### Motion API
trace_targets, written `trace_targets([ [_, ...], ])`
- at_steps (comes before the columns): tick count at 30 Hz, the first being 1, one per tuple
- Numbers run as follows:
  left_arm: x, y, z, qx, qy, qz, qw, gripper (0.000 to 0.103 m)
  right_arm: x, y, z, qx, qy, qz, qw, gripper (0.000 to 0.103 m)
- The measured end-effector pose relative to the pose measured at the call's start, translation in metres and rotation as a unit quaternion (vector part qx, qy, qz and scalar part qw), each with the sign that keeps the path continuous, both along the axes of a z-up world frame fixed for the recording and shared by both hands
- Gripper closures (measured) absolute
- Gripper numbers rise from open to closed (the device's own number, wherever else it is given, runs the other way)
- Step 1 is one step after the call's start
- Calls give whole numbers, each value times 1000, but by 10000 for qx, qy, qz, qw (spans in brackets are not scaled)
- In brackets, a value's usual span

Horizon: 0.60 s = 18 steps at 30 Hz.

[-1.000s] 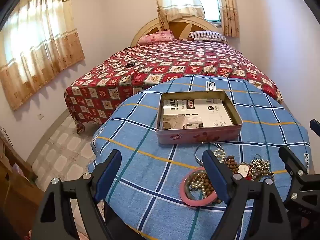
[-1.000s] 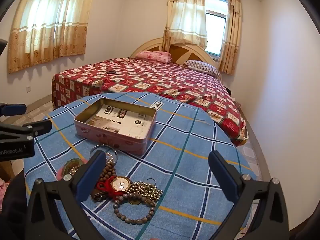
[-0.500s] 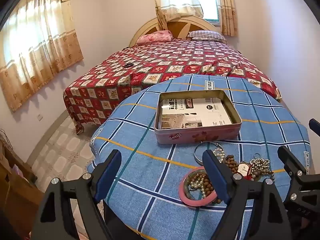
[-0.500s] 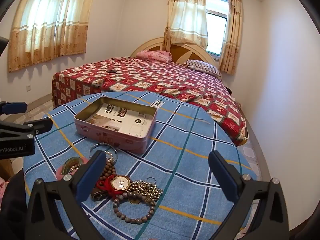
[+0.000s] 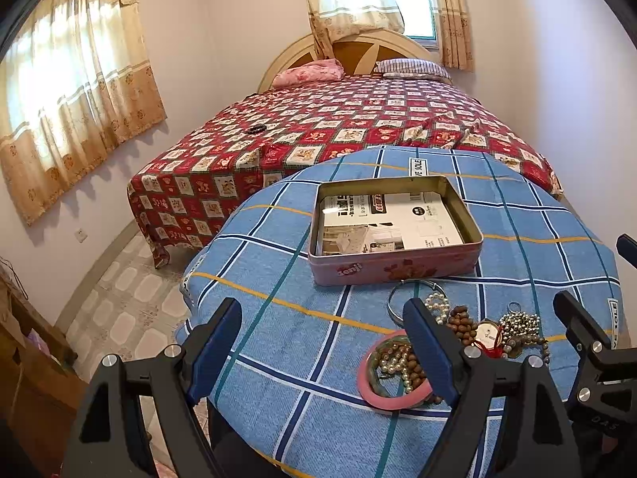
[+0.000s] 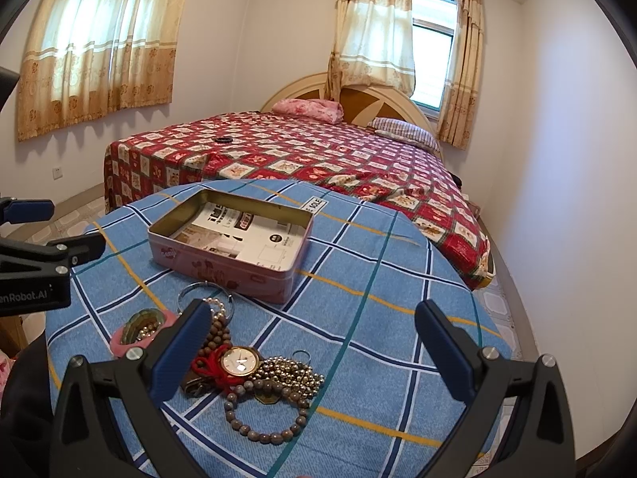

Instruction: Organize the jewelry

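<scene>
An open pink tin (image 5: 394, 267) (image 6: 223, 271), lined with printed paper, sits mid-table. In front of it lies a jewelry heap: a pink bangle (image 5: 392, 398) (image 6: 119, 342), pearls (image 5: 392, 362), a silver ring bangle (image 5: 392, 302), brown wooden beads (image 5: 462, 322) (image 6: 217, 332), a gold watch (image 6: 239, 360), a metal bead chain (image 6: 292, 372) and a grey bead bracelet (image 6: 262, 412). My left gripper (image 5: 324, 348) is open and empty, above the table left of the heap. My right gripper (image 6: 314, 344) is open and empty, above the heap's right side.
The round table wears a blue checked cloth (image 5: 278, 342) (image 6: 378, 318). A bed with a red patterned cover (image 5: 338, 127) (image 6: 318, 155) stands right behind it. Tiled floor (image 5: 127, 302) lies to the left, a white wall to the right.
Both grippers have drifted slightly; the views shift a little. Both stay open and the jewelry has not moved.
</scene>
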<state>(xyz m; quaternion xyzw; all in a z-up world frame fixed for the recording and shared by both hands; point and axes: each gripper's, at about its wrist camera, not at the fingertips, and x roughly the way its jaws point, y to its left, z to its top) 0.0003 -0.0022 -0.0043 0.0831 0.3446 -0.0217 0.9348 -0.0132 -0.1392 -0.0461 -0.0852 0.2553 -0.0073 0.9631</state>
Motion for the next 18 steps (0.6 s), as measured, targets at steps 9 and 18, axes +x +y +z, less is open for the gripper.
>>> trace_targets([
  [9, -1, -1, -1, 16, -24, 3, 10000, 19, 1, 1, -3, -6, 6, 6, 10000, 0],
  [18, -1, 0, -2, 15, -5, -4, 10000, 19, 1, 0, -3, -8, 12, 6, 10000, 0],
])
